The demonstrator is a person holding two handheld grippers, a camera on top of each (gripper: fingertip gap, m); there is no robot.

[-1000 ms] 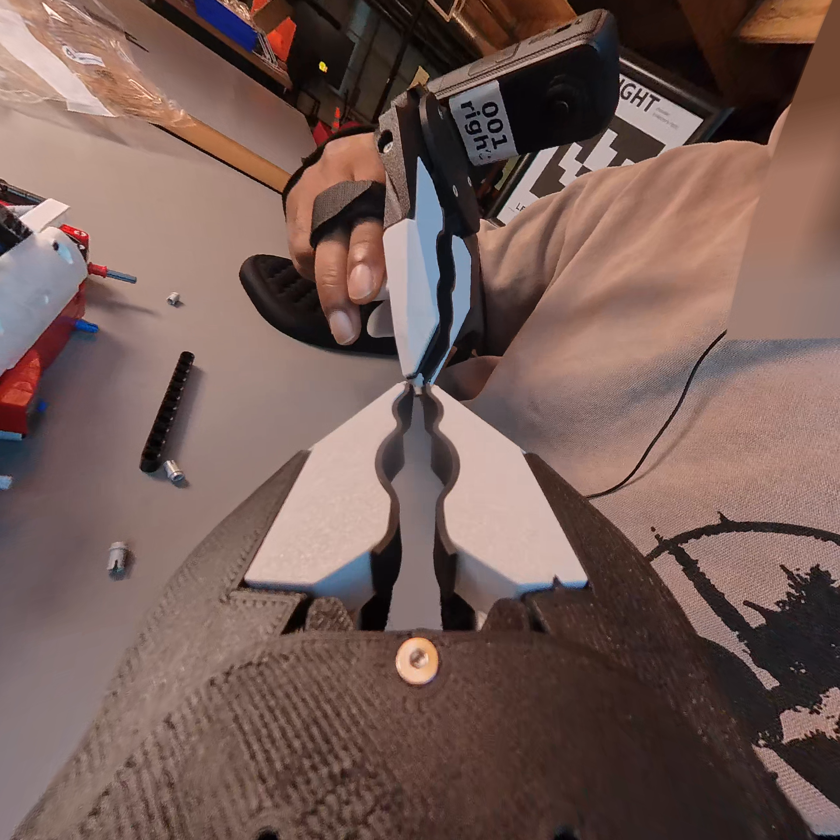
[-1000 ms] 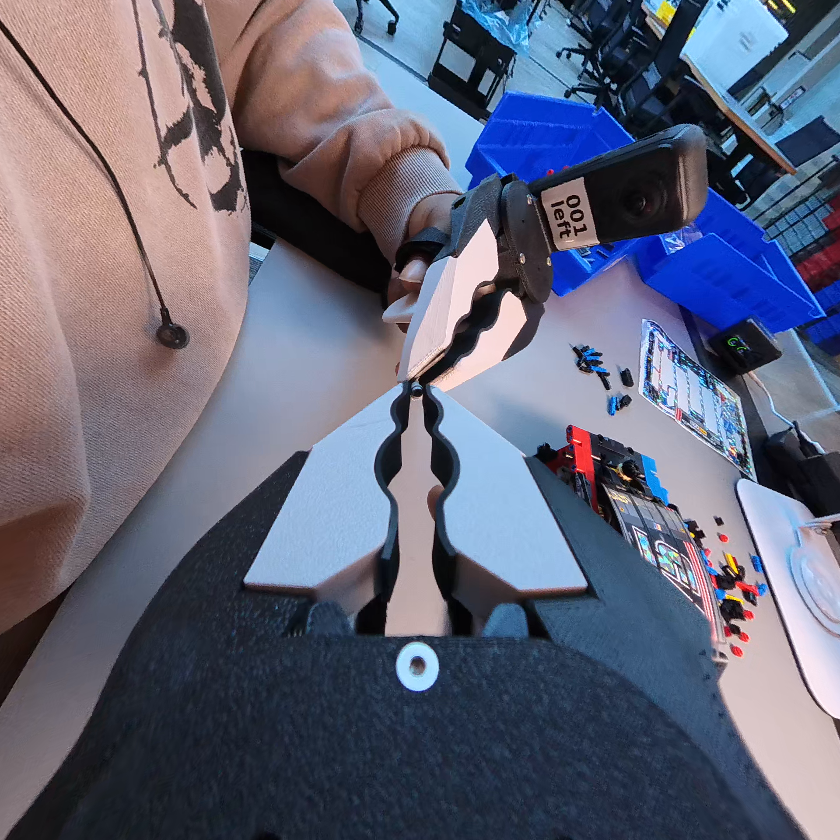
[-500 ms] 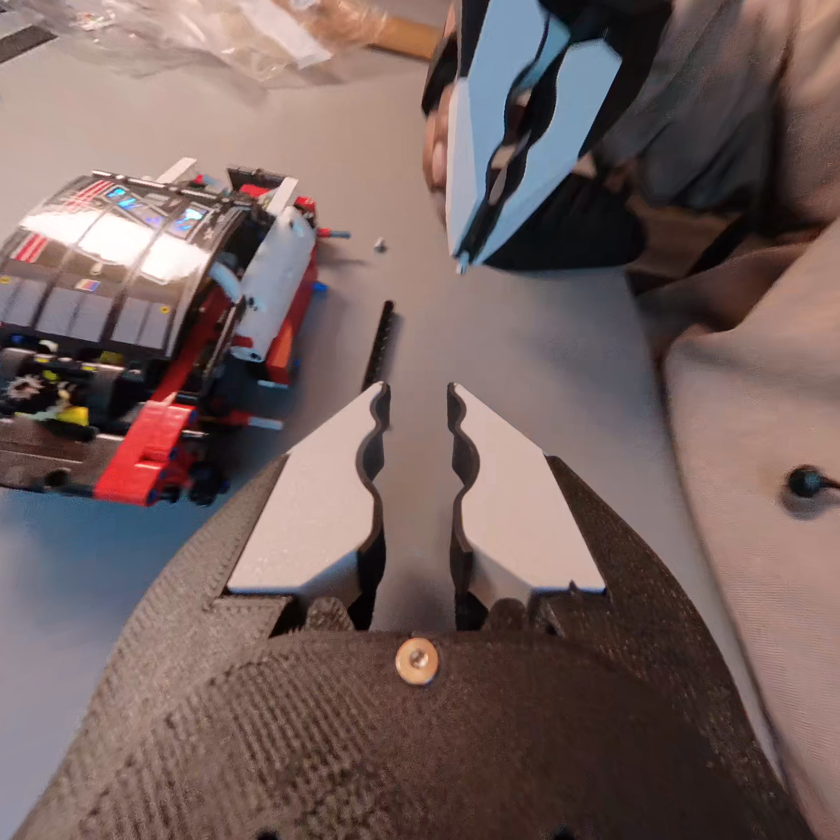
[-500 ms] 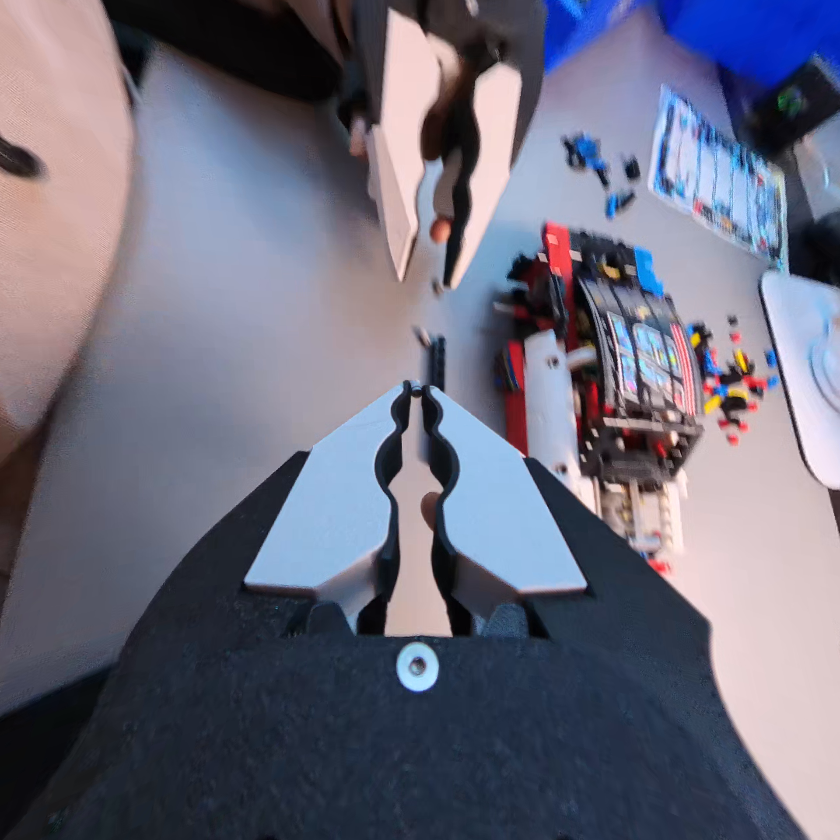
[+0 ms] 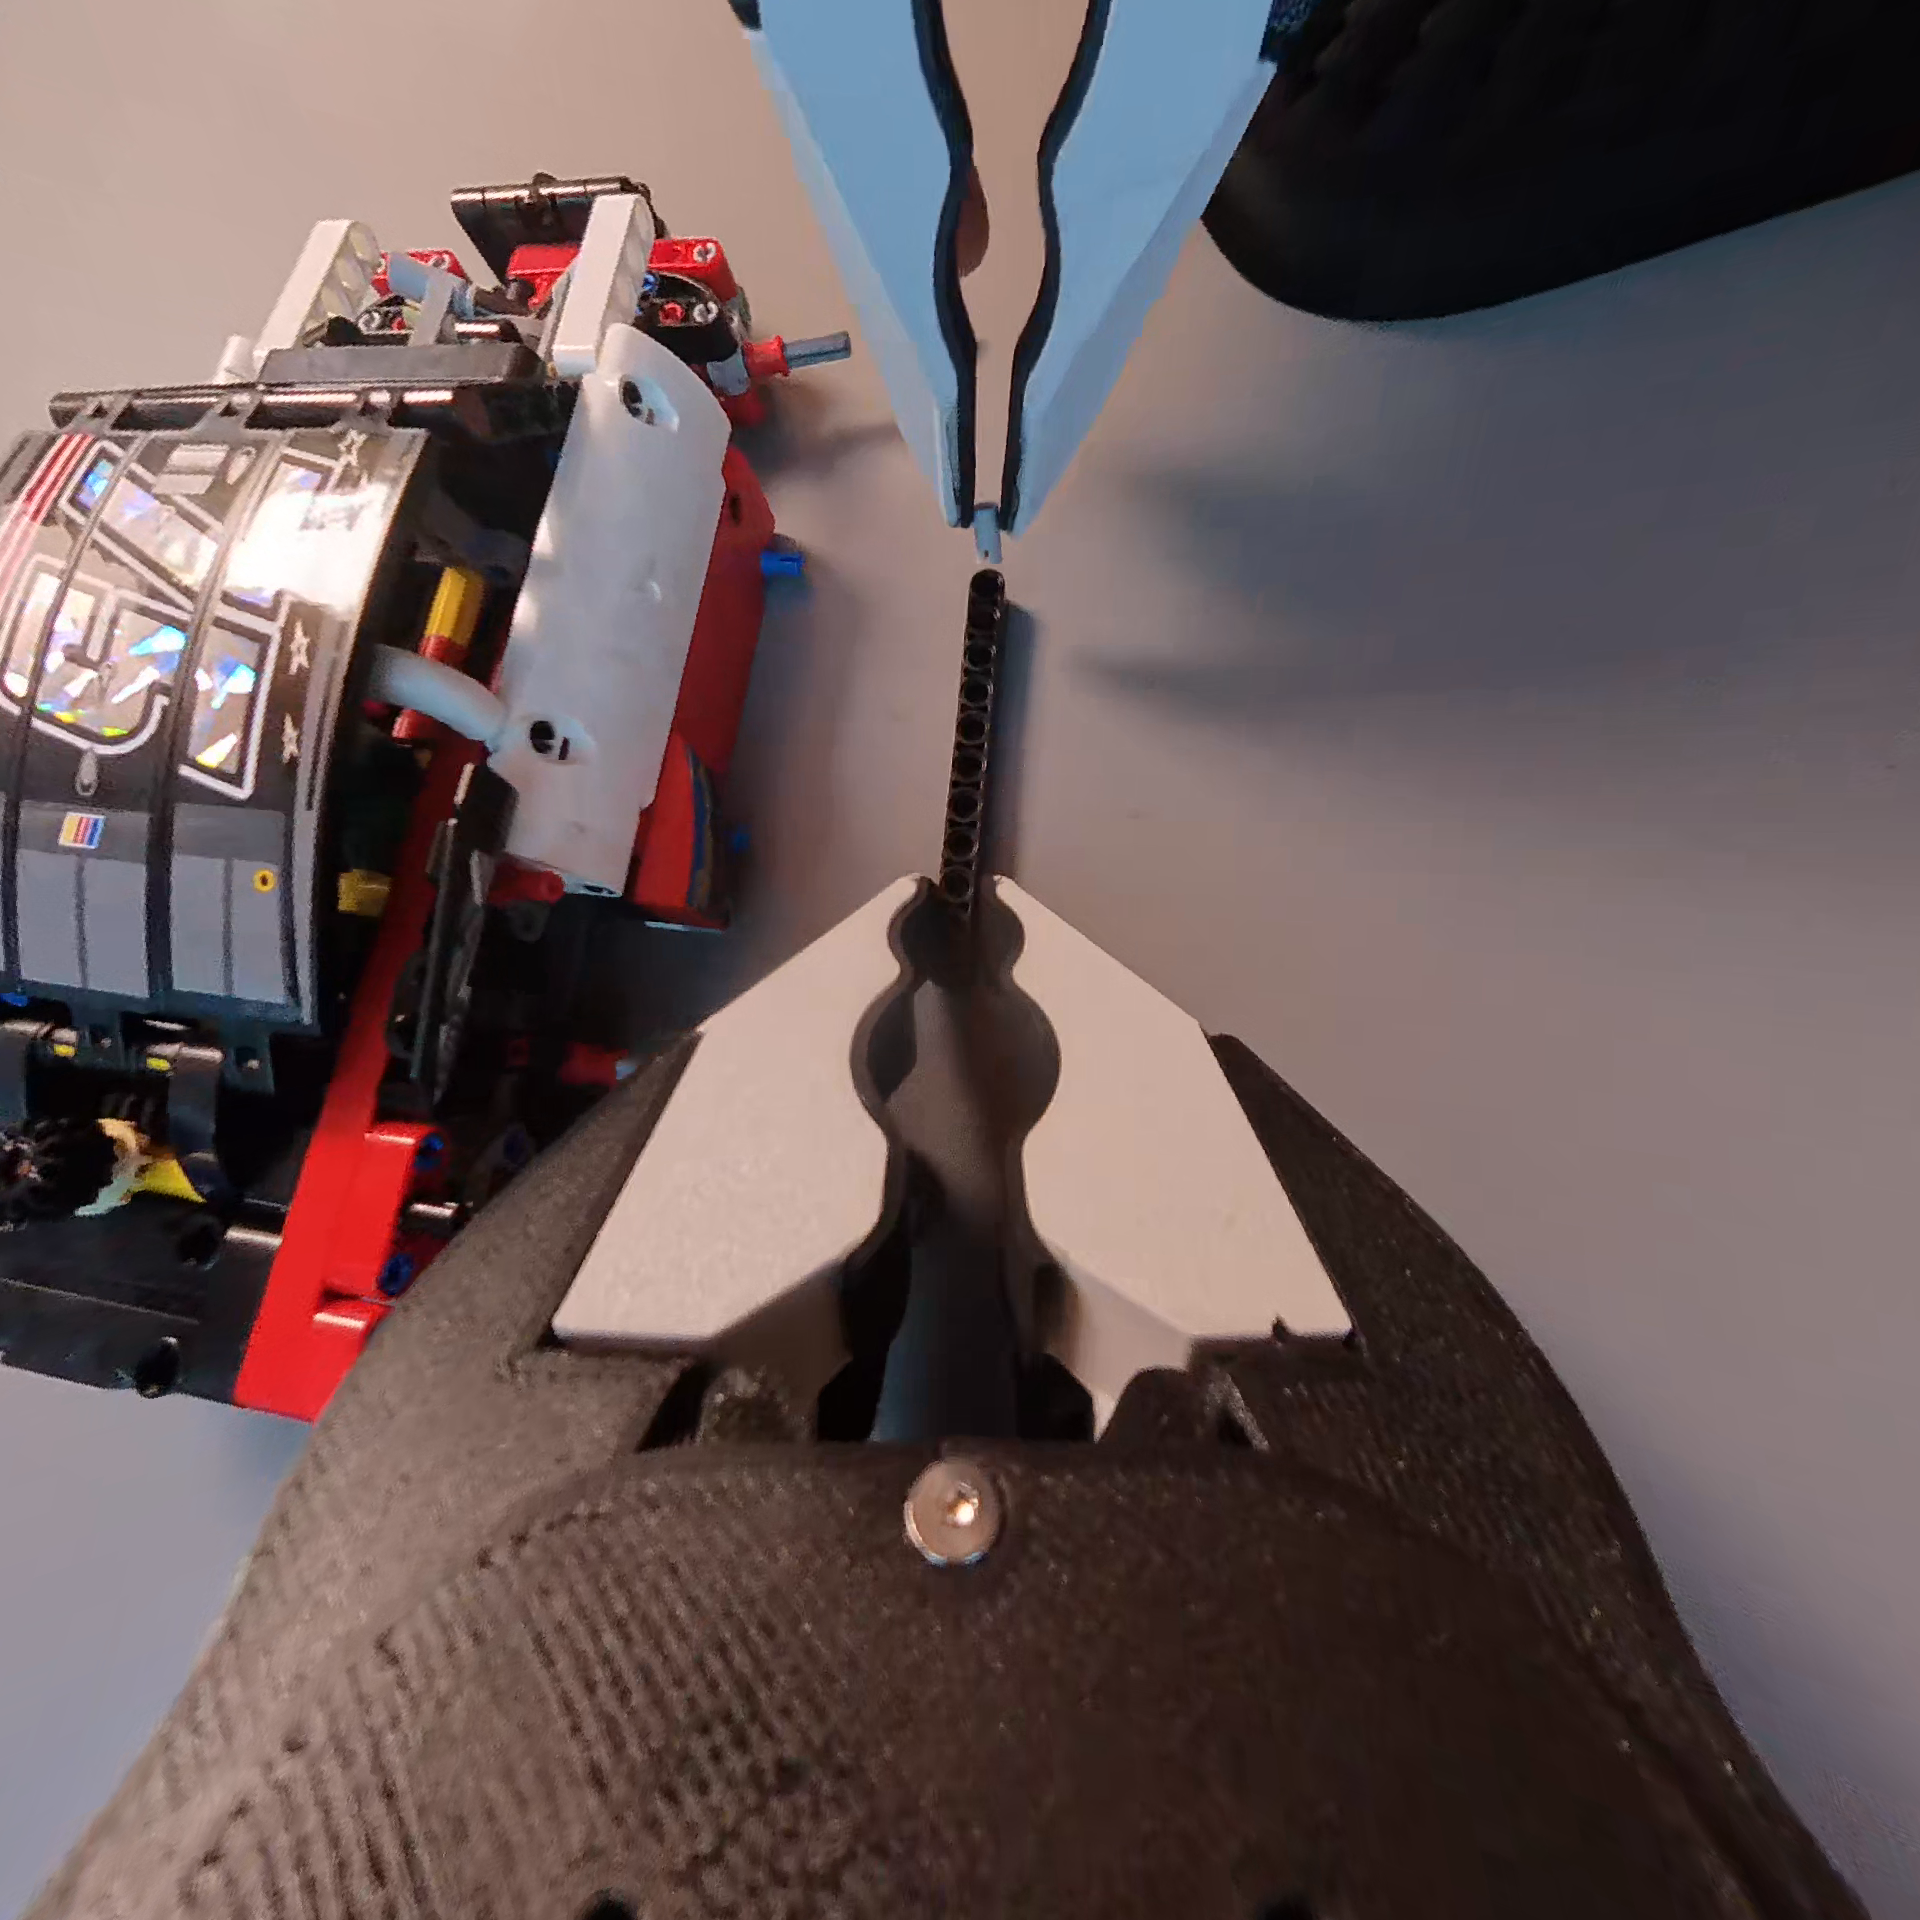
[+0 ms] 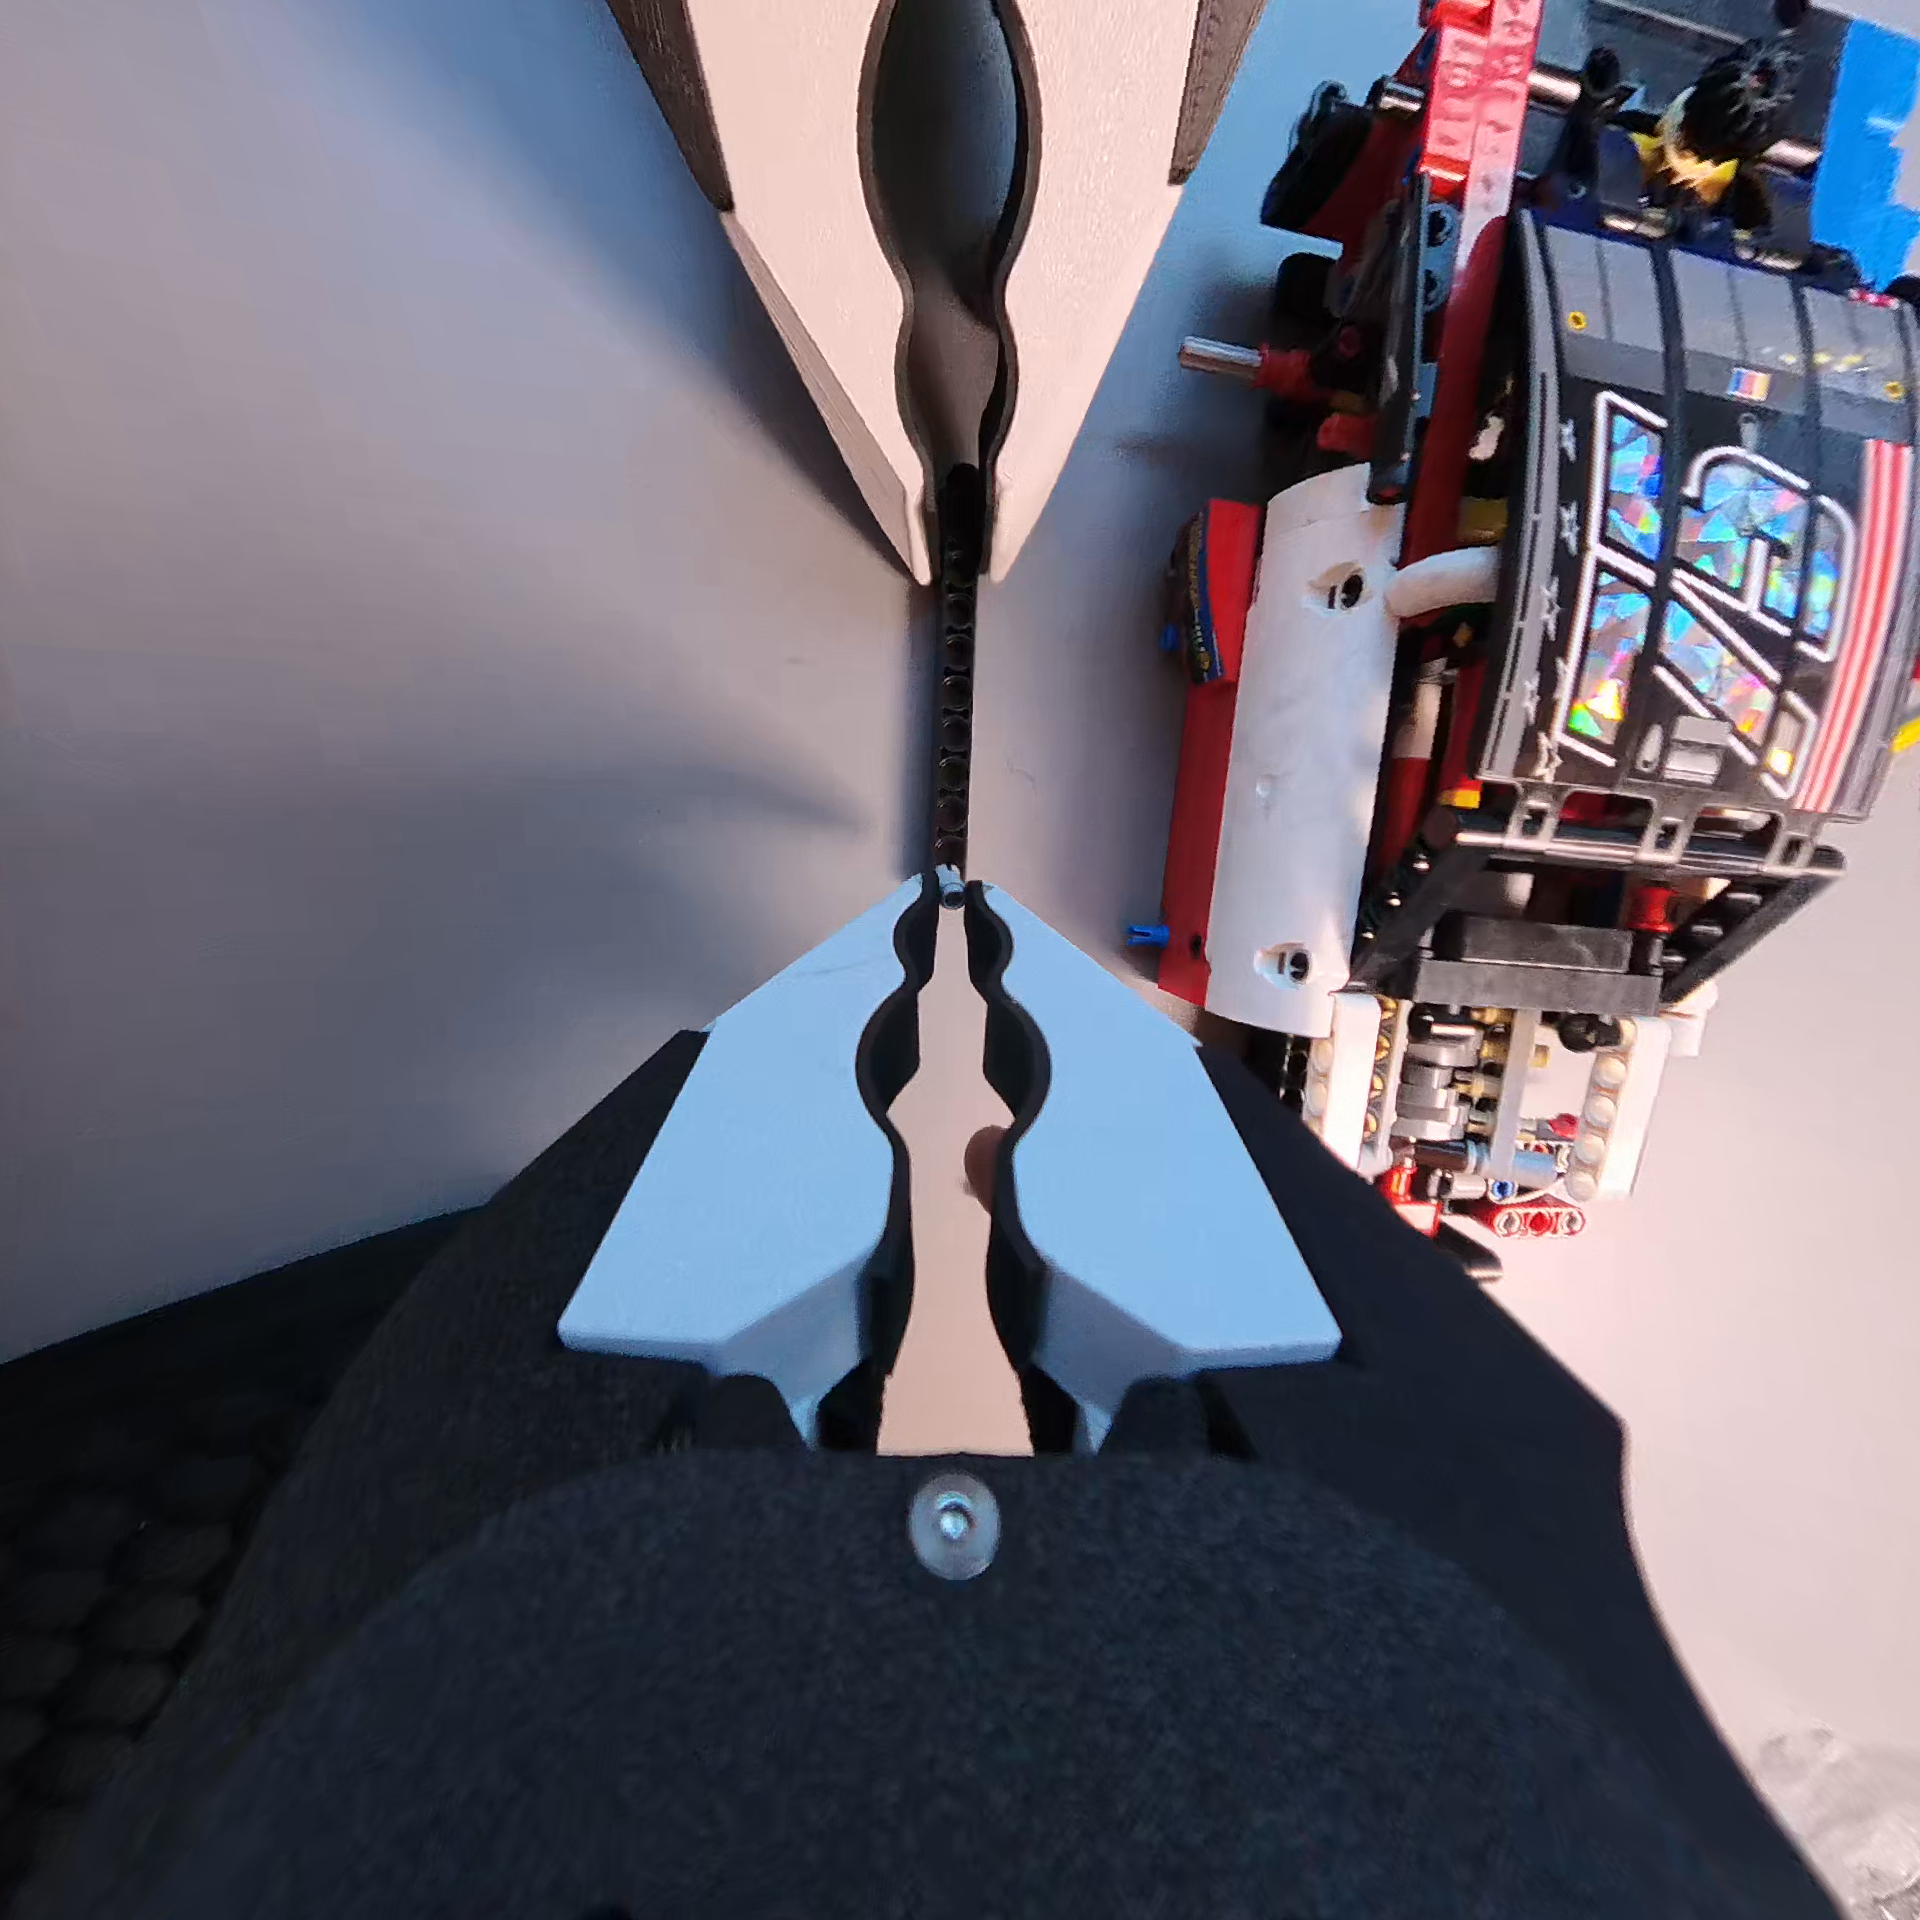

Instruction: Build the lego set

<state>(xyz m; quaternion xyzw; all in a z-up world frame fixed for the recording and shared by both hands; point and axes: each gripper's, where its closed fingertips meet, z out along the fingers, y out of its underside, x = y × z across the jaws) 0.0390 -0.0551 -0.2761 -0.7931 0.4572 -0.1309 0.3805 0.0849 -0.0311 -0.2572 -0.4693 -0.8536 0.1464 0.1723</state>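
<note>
The car (image 5: pixel 343 727) stands largely built on the bench (image 5: pixel 1455 727). My left gripper (image 5: pixel 954 883) clamps the black beam (image 5: pixel 975 727); my right gripper (image 6: pixel 951 888) pinches a grey pin (image 6: pixel 950 896) at its free end, not yet inserted.

Left hand-held gripper (image 5: pixel 954 883) clamps black beam (image 5: pixel 975 727); right hand-held gripper (image 5: pixel 987 514) pinches grey pin (image 5: pixel 987 536).

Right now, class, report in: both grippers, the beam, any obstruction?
Left gripper shut on black holed beam, near end. Right gripper shut on small grey pin, just off the beam's far end. Lego car model beside, apart; path clear.
</note>
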